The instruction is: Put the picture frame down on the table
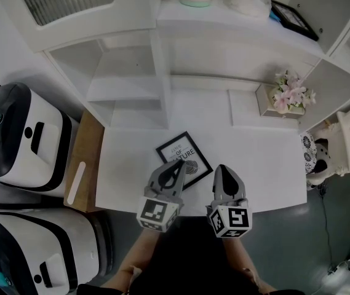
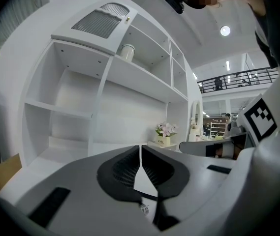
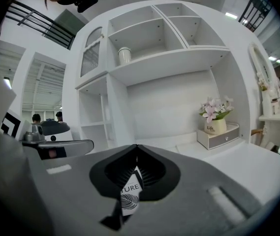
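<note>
Picture frame [image 1: 186, 151], likely light, stiff and fragile, lies flat on the table [image 1: 261, 165], best pinched by its border, while left gripper [image 1: 178, 163] and right gripper [image 1: 221, 168] stay off it, jaws pressed together on nothing.

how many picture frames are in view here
2. One picture frame lies flat on the white table near its front edge; a second frame sits on the top shelf, upper right. Others may be hidden.

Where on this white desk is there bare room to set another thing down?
Widest bare patch: the desk top right of the picture frame, out to the right edge, in front of the drawer box with flowers. A narrower strip runs left of the frame. The front middle is crowded: frame, left gripper, right gripper.
</note>
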Demonstrator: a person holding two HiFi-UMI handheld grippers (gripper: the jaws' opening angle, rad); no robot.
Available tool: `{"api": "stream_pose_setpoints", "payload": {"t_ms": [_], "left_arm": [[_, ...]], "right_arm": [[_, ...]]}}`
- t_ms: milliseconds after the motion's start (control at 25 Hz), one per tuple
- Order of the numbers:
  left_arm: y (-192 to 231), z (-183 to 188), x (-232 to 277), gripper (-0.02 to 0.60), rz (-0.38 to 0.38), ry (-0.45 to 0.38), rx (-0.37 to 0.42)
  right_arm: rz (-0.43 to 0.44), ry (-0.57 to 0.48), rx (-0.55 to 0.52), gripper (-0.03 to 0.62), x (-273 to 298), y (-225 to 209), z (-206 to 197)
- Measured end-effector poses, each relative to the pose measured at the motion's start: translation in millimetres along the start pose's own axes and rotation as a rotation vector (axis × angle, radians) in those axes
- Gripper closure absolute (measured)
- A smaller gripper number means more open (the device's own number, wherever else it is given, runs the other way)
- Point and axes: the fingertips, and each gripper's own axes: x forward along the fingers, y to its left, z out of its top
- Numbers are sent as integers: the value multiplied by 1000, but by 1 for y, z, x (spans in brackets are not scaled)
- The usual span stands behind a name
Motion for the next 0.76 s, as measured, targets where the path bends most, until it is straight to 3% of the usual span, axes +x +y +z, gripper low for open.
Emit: {"api": "stream_pose_setpoints", "payload": {"t_ms": [760], "left_arm": [[-4, -12, 0, 560, -19, 33, -10]], "right_arm": [[7, 8, -24, 589, 1, 1, 0]]}}
